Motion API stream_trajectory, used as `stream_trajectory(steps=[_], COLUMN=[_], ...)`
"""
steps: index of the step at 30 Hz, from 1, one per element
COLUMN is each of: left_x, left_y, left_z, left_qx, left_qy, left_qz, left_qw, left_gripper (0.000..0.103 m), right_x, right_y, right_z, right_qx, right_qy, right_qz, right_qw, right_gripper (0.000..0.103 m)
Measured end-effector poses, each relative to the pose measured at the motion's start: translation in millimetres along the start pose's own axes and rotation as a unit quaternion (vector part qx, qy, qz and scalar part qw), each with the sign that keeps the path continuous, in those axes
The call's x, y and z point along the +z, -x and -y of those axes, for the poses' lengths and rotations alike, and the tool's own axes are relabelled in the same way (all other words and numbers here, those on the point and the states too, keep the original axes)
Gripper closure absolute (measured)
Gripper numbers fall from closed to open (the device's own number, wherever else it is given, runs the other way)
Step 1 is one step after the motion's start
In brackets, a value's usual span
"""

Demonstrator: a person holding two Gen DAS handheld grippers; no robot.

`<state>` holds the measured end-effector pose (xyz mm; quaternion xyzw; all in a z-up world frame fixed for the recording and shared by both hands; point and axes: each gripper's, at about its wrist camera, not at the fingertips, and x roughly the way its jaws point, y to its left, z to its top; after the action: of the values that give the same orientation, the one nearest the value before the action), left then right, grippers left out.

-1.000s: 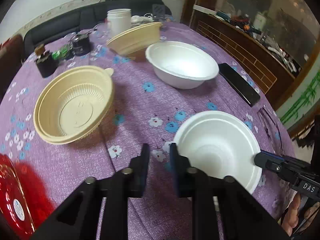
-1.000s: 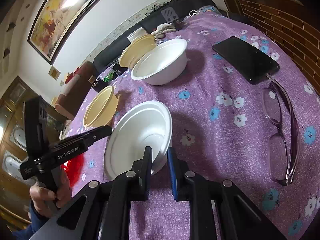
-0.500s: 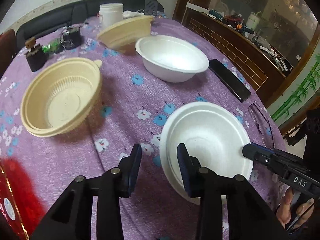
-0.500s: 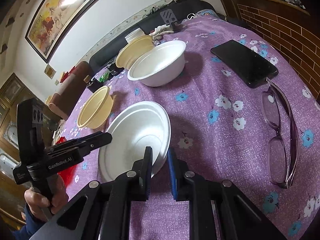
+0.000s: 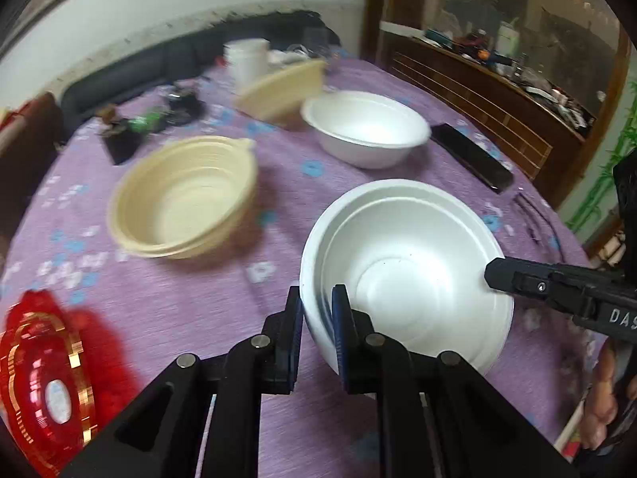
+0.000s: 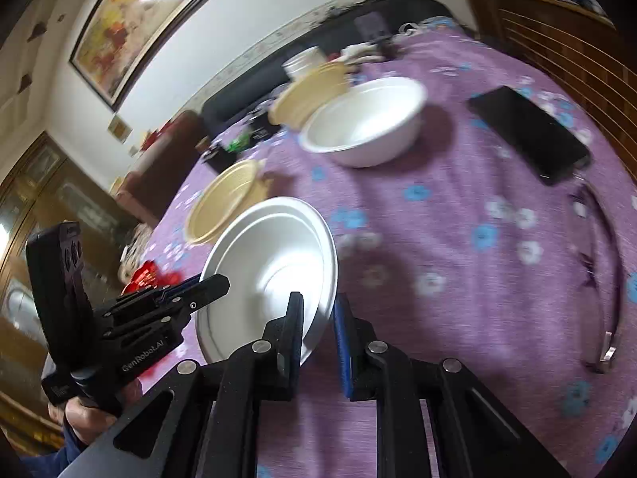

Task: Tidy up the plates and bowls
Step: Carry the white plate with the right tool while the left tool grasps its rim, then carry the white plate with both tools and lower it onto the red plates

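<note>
A stack of white foam bowls (image 5: 406, 267) is held tilted above the purple flowered tablecloth (image 5: 199, 310). My left gripper (image 5: 317, 310) is shut on its near rim. My right gripper (image 6: 317, 314) is shut on the opposite rim of the same stack (image 6: 274, 263); its tip shows in the left wrist view (image 5: 517, 279). A deep white foam bowl (image 5: 366, 127) stands beyond. A cream plastic bowl (image 5: 183, 195) stands at the left. Another cream bowl (image 5: 282, 87) leans tilted at the back.
A black phone (image 6: 529, 131) and a pair of glasses (image 6: 601, 279) lie at the table's right edge. A red package (image 5: 43, 374) lies near left. A white jar (image 5: 247, 59) and small dark items (image 5: 119, 139) stand at the back. A dark sofa and a wooden cabinet stand behind.
My left gripper moved right and closed on the near rim of the white bowl stack. Both grippers have lifted the stack and tilted it. The right gripper kept its grip.
</note>
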<state>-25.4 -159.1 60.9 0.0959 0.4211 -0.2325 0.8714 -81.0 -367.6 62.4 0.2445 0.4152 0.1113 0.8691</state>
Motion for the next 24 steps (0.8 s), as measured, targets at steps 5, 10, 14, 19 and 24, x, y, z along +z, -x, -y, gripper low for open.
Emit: stream_trajectory(steps=[5, 10, 14, 19, 24], left_x=[-18, -34, -41, -45, -45], left_y=[17, 26, 31, 33, 35], left_z=[-23, -46, -61, -69, -71], left_qx=[0.053, 0.093, 0.096, 0.097, 0.095], left_qy=[0.005, 0.018, 0.033, 0.041, 0.044], left_qz=[0.015, 0.025, 0.027, 0.029, 0.034], left_qw=[0.9985, 0.9952, 0.9944, 0.994, 0.9939], left_gripper=[0.089, 0.089, 0.089, 0.089, 0.089], right_x=[-3, -11, -12, -15, -14], right_y=[-19, -41, -52, -61, -64], right_z=[-39, -68, -80, -89, -94], right_qx=[0.009, 0.009, 0.012, 0.006, 0.001], right_qy=[0.042, 0.073, 0.083, 0.088, 0.093], right_qz=[-0.021, -0.041, -0.05, -0.058, -0.06], right_qw=[0.999, 0.996, 0.995, 0.994, 0.994], right_gripper=[0.086, 0.086, 0.086, 0.086, 0.086])
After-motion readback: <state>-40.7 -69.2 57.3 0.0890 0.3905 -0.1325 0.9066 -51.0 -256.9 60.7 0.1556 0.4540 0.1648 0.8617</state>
